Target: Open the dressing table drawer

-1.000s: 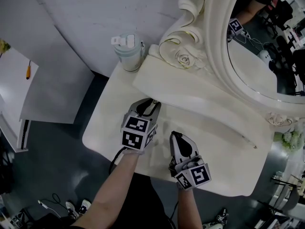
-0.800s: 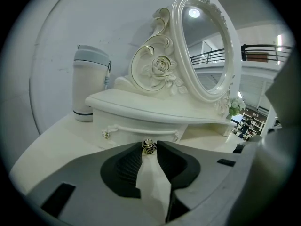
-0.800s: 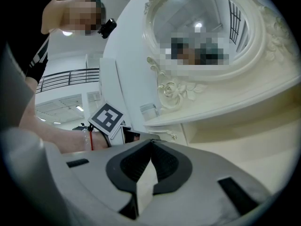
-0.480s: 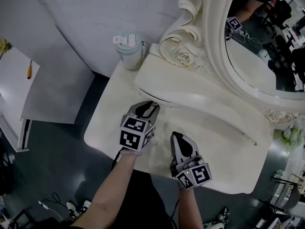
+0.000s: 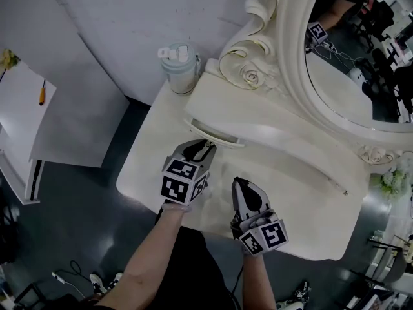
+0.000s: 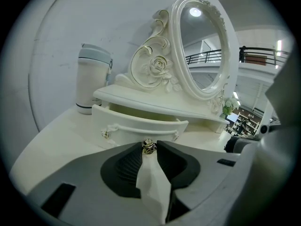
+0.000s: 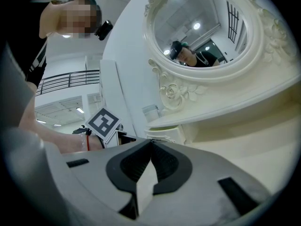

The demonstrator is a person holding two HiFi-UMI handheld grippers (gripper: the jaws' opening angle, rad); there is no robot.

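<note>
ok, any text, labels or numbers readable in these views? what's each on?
No readable words or numbers in any view.
Cubes on the left claw and right claw: black-and-white square marker patterns only, no letters or digits.
Tumbler: no label that can be made out.
Dressing table and mirror: no print.

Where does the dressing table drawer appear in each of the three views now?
Head view: the drawer is at the centre, just beyond the left gripper.
Left gripper view: the drawer is at the centre, slightly open, its knob between the jaws.
Right gripper view: the drawer is small, near the centre, just above the jaws.
Shared landmark: the carved rose beside the mirror.
</note>
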